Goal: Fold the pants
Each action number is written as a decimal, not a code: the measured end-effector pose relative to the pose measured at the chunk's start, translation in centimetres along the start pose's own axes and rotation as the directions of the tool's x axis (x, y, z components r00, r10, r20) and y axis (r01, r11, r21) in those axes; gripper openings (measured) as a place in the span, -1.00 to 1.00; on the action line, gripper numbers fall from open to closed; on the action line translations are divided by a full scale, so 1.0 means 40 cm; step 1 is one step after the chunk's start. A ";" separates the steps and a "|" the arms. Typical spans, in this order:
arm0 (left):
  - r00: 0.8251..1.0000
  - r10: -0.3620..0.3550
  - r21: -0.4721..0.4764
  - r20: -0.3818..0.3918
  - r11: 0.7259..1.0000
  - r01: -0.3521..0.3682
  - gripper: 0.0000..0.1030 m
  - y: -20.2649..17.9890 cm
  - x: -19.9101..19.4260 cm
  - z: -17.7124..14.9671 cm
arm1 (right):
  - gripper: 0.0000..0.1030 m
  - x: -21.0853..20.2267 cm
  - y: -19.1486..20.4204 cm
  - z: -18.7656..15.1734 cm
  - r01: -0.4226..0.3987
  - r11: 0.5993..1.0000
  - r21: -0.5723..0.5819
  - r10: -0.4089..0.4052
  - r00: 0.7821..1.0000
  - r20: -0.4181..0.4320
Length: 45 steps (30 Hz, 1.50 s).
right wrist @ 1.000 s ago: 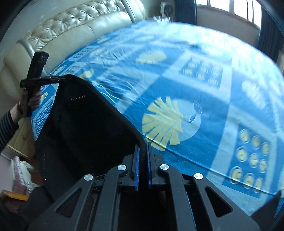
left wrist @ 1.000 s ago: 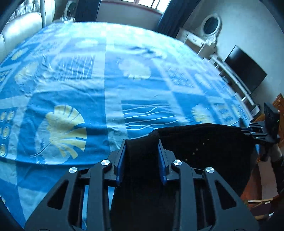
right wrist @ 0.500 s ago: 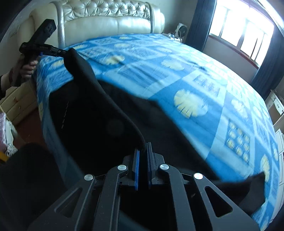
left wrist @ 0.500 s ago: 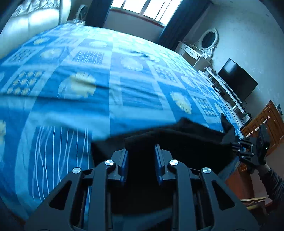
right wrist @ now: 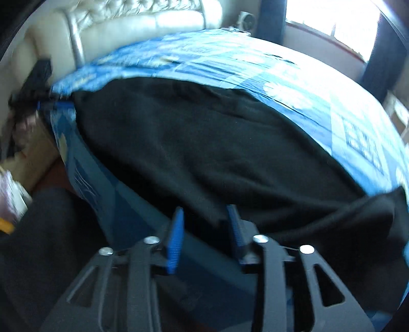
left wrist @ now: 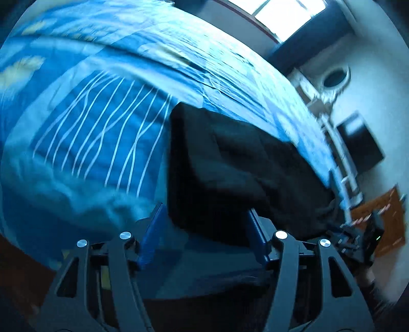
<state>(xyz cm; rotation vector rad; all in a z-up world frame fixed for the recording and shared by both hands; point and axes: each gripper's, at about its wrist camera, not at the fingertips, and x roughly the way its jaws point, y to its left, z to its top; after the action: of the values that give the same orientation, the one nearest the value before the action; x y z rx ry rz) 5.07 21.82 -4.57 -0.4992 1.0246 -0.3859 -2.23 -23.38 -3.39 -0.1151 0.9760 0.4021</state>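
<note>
The black pants (left wrist: 230,166) lie spread on the blue patterned bedspread (left wrist: 97,122) near the bed's edge; they also fill the middle of the right wrist view (right wrist: 199,148). My left gripper (left wrist: 204,229) is open, its blue pads either side of the pants' near edge. My right gripper (right wrist: 205,227) is open too, with the pants' edge lying between its pads. The right gripper shows far right in the left wrist view (left wrist: 358,237); the left one shows far left in the right wrist view (right wrist: 38,76). Both views are blurred.
A cream tufted headboard (right wrist: 133,28) stands behind the bed. A dresser with an oval mirror (left wrist: 334,76), a dark TV screen (left wrist: 360,143) and a wooden cabinet (left wrist: 381,217) line the wall. A window (right wrist: 329,20) is behind the bed.
Both grippers carried the pants over the bed, lowered them onto the bedspread and opened. The pants now lie flat instead of hanging between the grippers.
</note>
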 end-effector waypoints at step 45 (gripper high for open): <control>0.981 0.195 -0.065 0.005 0.979 -0.195 -0.54 -0.031 0.045 -0.039 | -0.43 0.003 -0.238 -0.149 -0.287 0.613 0.736 0.245 0.955 0.168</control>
<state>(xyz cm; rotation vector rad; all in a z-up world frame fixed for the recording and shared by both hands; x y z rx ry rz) 4.46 19.52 -5.80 -0.4527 1.0675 -0.1759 -3.20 -33.76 -7.62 0.8244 1.0447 0.2347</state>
